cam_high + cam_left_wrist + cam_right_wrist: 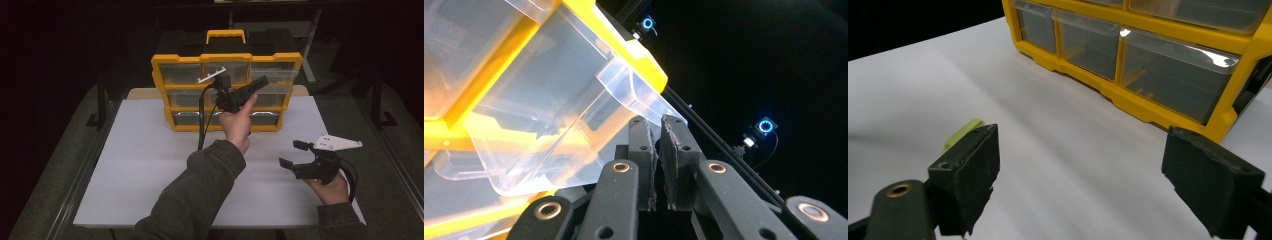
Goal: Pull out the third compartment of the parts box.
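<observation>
Nearest the person, the right gripper rests low over the white table, held in the right hand, its jaws standing wide apart with nothing between them. In the right gripper view a small pale-green piece peeks out behind one pad; what it is cannot be told.

Farther out, the left hand lifts the left gripper up to the yellow drawer cabinet at the far side of the table. Its jaws are drawn together, and in the left gripper view the fingertips sit right at the protruding lip of a clear plastic drawer in the top row, right-hand side. The lip's corner seems to lie at the tips of the pads, though whether it is truly pinched cannot be told.

That drawer looks light, stiff and thin-walled, and its glossy plastic is likely slippery under the pads. The front lip is the natural place to grip: it juts forward and is thin enough to fit between the jaws. A pull straight out along the slot should slide it; a crooked pull could jam it or let the lip slip free. The cabinet itself looks heavier and will probably stay put, with its carry handle on top.
</observation>
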### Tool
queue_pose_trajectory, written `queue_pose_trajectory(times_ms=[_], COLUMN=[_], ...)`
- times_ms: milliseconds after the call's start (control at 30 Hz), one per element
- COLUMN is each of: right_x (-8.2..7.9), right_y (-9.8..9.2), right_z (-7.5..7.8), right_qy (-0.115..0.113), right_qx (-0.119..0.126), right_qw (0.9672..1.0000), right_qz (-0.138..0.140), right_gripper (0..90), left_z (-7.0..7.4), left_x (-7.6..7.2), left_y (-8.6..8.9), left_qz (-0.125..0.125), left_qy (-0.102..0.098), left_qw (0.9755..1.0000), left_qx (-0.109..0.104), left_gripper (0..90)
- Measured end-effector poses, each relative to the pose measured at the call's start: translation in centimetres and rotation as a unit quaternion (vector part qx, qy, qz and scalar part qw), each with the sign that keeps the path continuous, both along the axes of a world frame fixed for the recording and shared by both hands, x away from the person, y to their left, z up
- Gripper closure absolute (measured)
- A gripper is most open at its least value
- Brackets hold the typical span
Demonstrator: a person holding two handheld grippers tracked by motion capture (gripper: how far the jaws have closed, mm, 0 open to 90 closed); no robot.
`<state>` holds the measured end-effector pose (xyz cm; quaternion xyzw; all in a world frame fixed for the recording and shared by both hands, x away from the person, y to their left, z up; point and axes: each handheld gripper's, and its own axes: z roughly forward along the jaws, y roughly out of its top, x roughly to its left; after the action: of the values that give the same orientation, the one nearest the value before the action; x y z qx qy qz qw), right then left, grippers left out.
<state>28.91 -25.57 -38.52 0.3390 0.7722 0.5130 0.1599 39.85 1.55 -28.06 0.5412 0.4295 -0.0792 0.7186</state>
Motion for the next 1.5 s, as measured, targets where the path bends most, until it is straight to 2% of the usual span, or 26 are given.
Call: queue_pose_trajectory(times_ms=[500, 767, 867, 900, 933, 967, 1000, 1033, 1067, 1100, 1167, 1200, 1233, 1267, 1333, 1400, 1433, 1467, 1500], right_x=[0.0, 0.1, 0.1, 0.1, 0.1, 0.0, 0.0, 0.0, 0.0, 0.0, 0.0, 0.0, 0.1, 0.1, 0.1, 0.1, 0.1, 0.1, 0.1], right_y=[0.3, 0.2, 0.2, 0.2, 0.2, 0.2, 0.2, 0.2, 0.2, 0.3, 0.3, 0.3, 0.3, 0.3, 0.3, 0.3, 0.4, 0.4, 0.4], right_z=[0.0, -0.1, -0.1, -0.1, -0.1, -0.1, -0.1, -0.1, -0.1, -0.1, -0.2, -0.2, -0.2, -0.2, -0.2, -0.2, -0.2, -0.2, -0.3], right_qy=[0.002, 0.002, 0.003, 0.004, 0.004, 0.003, 0.003, 0.003, 0.003, 0.003, 0.006, 0.007, 0.007, 0.007, 0.007, 0.008, 0.008, 0.009, 0.011], right_qx=[-0.002, -0.004, -0.007, -0.007, -0.007, -0.007, -0.007, -0.008, -0.008, -0.008, -0.008, -0.009, -0.009, -0.009, -0.009, -0.01, -0.01, -0.011, -0.012], right_qw=[1.0, 1.0, 1.0, 1.0, 1.0, 1.0, 1.0, 1.0, 1.0, 1.0, 0.9999, 0.9999, 0.9999, 0.9999, 0.9999, 0.9999, 0.9999, 0.9999, 0.9998], right_qz=[0.003, 0.003, 0.003, 0.002, 0.002, 0.003, 0.003, 0.004, 0.004, 0.004, 0.005, 0.005, 0.005, 0.005, 0.006, 0.007, 0.008, 0.008, 0.008], right_gripper=[14.6, 14.6, 14.6, 14.6, 14.6, 14.6, 14.6, 14.6, 14.6, 14.6, 14.2, 14.2, 14.2, 14.2, 14.2, 14.2, 14.1, 14.1, 14.1], left_z=[0.1, 0.1, 0.1, 0.3, 0.3, 0.4, 0.4, 0.7, 0.9, 1.1, 1.7, 2.0, 2.6, 2.6, 3.4, 4.2, 4.7, 5.2, 5.6], left_x=[-1.3, -1.3, -1.3, -1.5, -1.5, -1.7, -1.7, -1.9, -2.0, -2.1, -2.0, -1.9, -1.8, -1.8, -1.8, -1.8, -1.7, -1.7, -1.7], left_y=[0.4, 0.3, 0.4, 0.4, 0.4, 0.5, 0.5, 0.6, 0.6, 0.7, 0.9, 1.0, 1.2, 1.2, 1.5, 1.7, 1.8, 1.8, 1.9], left_qz=[-0.008, -0.009, -0.012, -0.017, -0.017, -0.027, -0.027, -0.036, -0.037, -0.042, -0.063, -0.074, -0.09, -0.09, -0.104, -0.117, -0.127, -0.132, -0.14], left_qy=[-0.003, -0.008, -0.018, -0.03, -0.03, -0.04, -0.04, -0.055, -0.065, -0.078, -0.091, -0.098, -0.115, -0.115, -0.141, -0.16, -0.176, -0.188, -0.197], left_qw=[1.0, 0.9999, 0.9995, 0.9982, 0.9982, 0.9966, 0.9966, 0.994, 0.9924, 0.9897, 0.9847, 0.9812, 0.9748, 0.9748, 0.9647, 0.9569, 0.9493, 0.943, 0.9377], left_qx=[0.005, 0.009, 0.023, 0.049, 0.049, 0.067, 0.067, 0.087, 0.097, 0.113, 0.134, 0.148, 0.169, 0.169, 0.196, 0.212, 0.228, 0.241, 0.25], left_gripper=[83.9, 83.9, 83.2, 80.5, 79.6, 77.7, 76.8, 76.0, 76.0, 75.3, 72.6, 71.1, 68.5, 67.9, 67.1, 65.4, 65.0, 64.0, 63.3])
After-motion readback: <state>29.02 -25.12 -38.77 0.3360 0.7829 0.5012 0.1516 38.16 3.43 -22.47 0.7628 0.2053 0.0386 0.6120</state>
